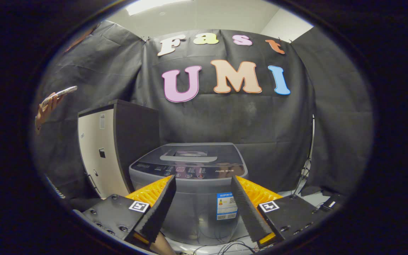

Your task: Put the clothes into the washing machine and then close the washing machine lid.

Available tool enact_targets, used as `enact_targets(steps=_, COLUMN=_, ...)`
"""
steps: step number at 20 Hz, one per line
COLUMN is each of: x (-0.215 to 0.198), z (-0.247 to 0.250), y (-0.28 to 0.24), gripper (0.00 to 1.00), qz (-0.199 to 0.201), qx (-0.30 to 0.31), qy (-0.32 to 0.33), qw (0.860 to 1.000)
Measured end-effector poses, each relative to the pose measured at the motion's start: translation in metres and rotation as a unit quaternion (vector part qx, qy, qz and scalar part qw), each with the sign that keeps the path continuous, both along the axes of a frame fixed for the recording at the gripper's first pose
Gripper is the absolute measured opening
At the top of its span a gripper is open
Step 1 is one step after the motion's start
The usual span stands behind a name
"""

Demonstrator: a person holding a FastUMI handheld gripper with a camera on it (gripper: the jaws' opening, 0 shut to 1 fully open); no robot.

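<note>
Claw [202, 205] gapes wide, empty, before boxy grey washing machine [190, 184], glossy lid [193, 156] closed.

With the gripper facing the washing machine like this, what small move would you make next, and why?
Probably ease the gripper forward and up toward the lid. Its fingers stand open with nothing between them, the washing machine sits just beyond them, and its lid lies flat and closed, so it likely must be lifted before any clothes go in.

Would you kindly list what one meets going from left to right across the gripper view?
A hand holding a phone → tall cream-fronted dark cabinet → grey top-loading washing machine, lid shut, beyond the open gripper → thin stand.
</note>
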State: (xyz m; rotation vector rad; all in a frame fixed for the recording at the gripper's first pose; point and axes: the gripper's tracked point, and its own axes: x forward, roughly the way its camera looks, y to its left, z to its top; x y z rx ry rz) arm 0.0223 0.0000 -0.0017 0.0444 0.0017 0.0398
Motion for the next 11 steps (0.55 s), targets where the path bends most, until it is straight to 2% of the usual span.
enact_targets(steps=11, x=-0.0012, z=0.0008, y=-0.0005, gripper=0.96, qz=-0.001, qx=0.0, qy=-0.001, qw=1.0)
